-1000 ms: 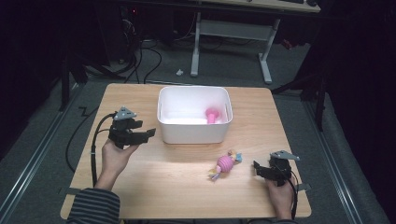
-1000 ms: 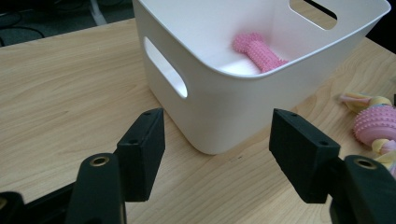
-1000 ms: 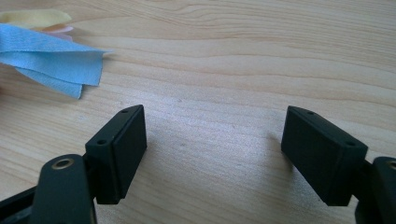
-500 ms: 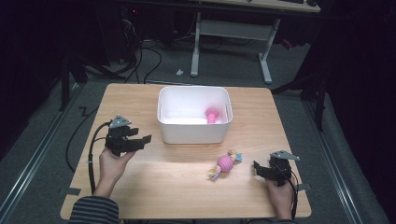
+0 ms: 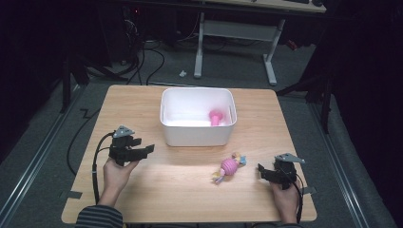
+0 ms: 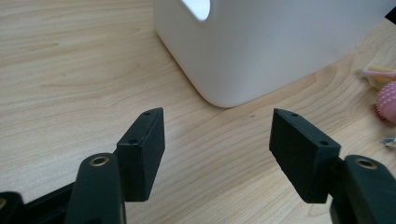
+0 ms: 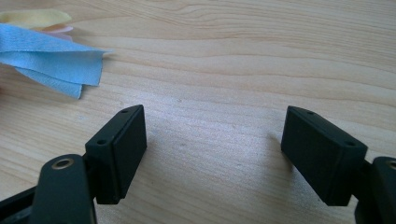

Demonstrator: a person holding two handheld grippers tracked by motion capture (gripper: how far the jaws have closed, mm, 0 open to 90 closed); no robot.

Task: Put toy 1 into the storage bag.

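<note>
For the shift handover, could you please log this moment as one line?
left tool: open, empty, beside bin | right tool: open, empty | toy: on table | pink thing: in bin

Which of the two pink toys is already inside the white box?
The plain pink toy lies inside the box; the ribboned toy lies on the table.

From my seat I see a pale, wood-grained table (image 5: 157,190) carrying a plain white bin (image 5: 197,133) with a pink toy (image 5: 216,117) inside. In front of it lies a pink nubbed ball toy (image 5: 229,167) with yellow and light blue ribbon ends. Both the left gripper (image 5: 142,151) and the right gripper (image 5: 262,170) are black. The sleeve (image 5: 97,217) looks dark-and-light striped, though it is dim.
</note>
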